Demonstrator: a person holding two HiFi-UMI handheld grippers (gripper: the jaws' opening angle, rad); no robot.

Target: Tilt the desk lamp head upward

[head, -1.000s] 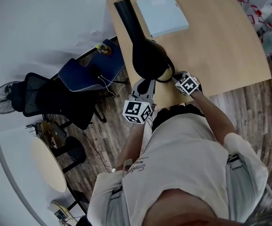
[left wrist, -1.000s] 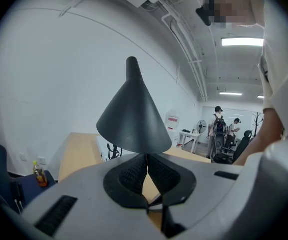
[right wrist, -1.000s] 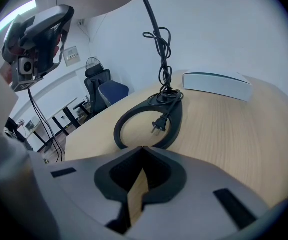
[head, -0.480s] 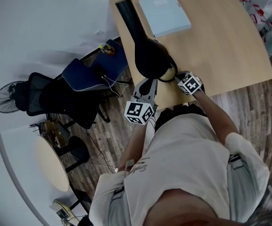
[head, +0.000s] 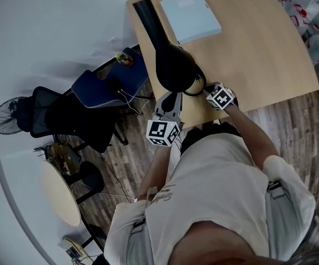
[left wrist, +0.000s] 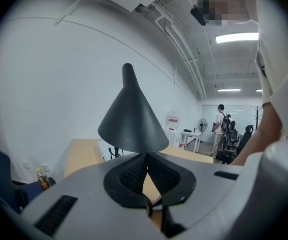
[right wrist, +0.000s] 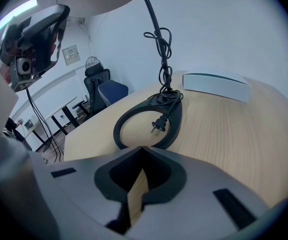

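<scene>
Your left gripper had its jaws pressed together on nothing, with the black cone lamp head close at its 12 o'clock. Your right gripper, jaws also together, faced the ring base and the plug near the wooden desk edge. Bare desk lay at 3 o'clock of the lamp, a white box at 1 o'clock.

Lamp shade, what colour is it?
The lamp shade is dark grey; clearest in the left gripper view.
</scene>
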